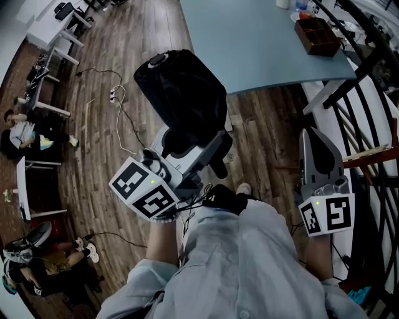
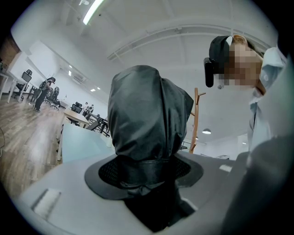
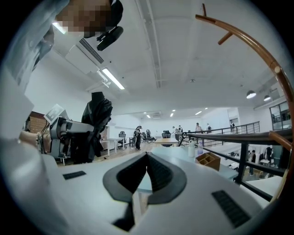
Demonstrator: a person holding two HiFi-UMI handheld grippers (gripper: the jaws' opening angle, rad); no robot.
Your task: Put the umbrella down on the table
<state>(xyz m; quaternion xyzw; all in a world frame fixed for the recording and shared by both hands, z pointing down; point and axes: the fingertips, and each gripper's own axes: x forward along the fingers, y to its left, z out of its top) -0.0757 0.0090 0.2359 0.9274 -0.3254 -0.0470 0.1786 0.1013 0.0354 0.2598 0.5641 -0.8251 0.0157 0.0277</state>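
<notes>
Lower end of the umbrella (image 2: 147, 119) hides inside the left hand-held gripper (image 2: 145, 173) (table (image 1: 262, 43) cropped above).

An open-plan office with desks (image 1: 43, 31), swivel chairs (image 1: 63, 9), strip lights (image 3: 113, 79)

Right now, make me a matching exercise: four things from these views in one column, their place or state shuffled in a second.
Things:
1. umbrella
2. right gripper
3. wooden box
4. table

Places or states:
A. pale blue, ahead of the person
B. empty, jaws together
C. clamped in the left gripper
D. standing on the table near its right edge

Pairs: 1-C, 2-B, 3-D, 4-A
</notes>
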